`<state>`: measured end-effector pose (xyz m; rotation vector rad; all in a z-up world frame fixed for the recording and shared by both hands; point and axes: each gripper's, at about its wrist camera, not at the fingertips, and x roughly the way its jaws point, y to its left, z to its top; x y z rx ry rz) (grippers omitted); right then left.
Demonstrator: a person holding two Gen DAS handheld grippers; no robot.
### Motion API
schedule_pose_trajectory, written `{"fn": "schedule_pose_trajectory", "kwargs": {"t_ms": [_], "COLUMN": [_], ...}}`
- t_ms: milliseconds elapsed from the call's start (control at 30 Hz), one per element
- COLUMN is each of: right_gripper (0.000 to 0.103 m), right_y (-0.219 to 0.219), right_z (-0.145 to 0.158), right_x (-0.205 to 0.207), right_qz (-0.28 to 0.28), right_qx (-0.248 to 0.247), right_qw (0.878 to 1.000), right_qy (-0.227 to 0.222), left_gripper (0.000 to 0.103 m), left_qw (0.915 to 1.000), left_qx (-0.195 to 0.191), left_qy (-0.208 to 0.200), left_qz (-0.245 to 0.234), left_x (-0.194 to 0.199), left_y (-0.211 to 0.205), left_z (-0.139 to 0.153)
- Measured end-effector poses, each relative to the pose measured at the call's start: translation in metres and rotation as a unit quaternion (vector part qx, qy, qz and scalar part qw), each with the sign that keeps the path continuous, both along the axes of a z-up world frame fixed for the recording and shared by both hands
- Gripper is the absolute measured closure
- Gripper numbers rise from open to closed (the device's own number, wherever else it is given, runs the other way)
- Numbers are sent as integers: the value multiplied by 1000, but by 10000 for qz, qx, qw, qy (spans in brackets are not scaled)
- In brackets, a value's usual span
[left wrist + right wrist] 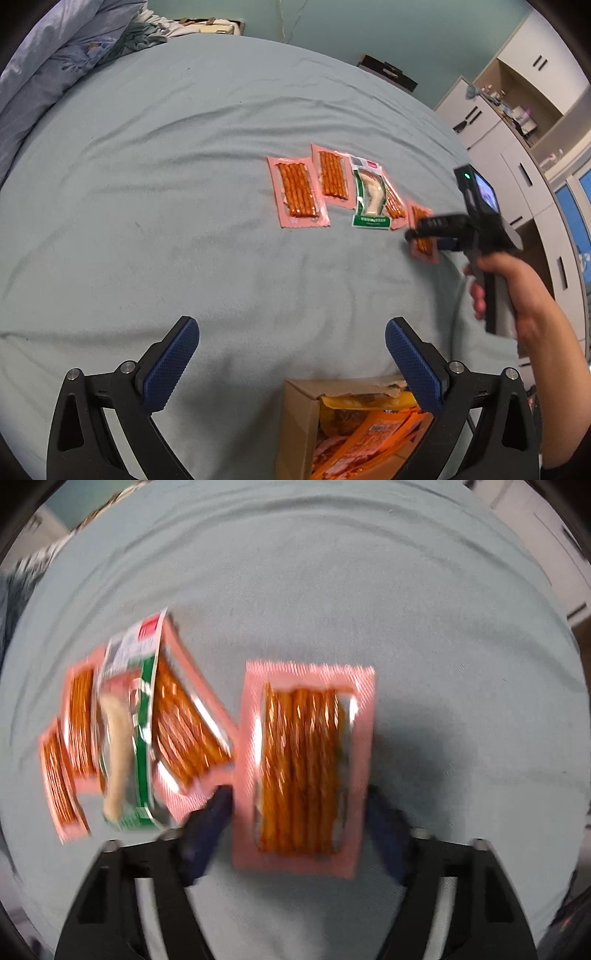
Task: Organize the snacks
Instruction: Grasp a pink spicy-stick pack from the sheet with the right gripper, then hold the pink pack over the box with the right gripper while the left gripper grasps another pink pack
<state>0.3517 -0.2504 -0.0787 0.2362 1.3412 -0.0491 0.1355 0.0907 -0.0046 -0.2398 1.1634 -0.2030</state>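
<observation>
Across a pale blue bed sheet (184, 221), seen from the left wrist camera, snack packets lay in a loose row. Far left, a lilac duvet (44, 74) was bunched against the edge of the bed. Left of centre in the row lay a pink packet of orange sticks (297, 194), with a second packet (332, 175) just beside it. Next came a green and white packet (369, 195) holding a pale piece of food, lying partly over a third stick packet (393, 205).

Further right, the right claw (419, 240), held by a person's hand (517, 291), pointed down at a fourth stick packet (423, 218) at the end of the row. From the right wrist camera, blurred, that packet (303, 768) lay flat on the sheet between the two dark blue pads (210, 819), which stood at its left and right edges. Whether the pads pressed on it could not be told; the claw was about half open.

Nearest the left camera, the left claw (291, 362) stood wide open with nothing in it, above the sheet. Below it, to the right, an open cardboard box (299, 424) held orange and yellow packets (373, 432). White cupboards (517, 110) lined the far right wall.
</observation>
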Motion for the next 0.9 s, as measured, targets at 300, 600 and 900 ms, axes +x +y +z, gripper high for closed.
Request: {"fn": "schedule_pose_trajectory", "kwargs": {"t_ms": [300, 600, 900], "right_gripper": [72, 72, 72], "right_y": [-13, -7, -18], "right_z": [6, 77, 62], "right_x": [-84, -234, -305], "right_qz": [288, 115, 73], "right_qx": [547, 2150, 2298], "right_qw": [9981, 9654, 9501], "right_qy": [-69, -1469, -2111], "left_gripper": [0, 0, 0], "left_qw": [9995, 9991, 9978], "left_qx": [229, 218, 662], "left_qy": [-67, -27, 93], "left_qz": [200, 369, 47], "left_x": [0, 6, 51], "left_y": [3, 13, 4], "left_z": [-4, -11, -10]}}
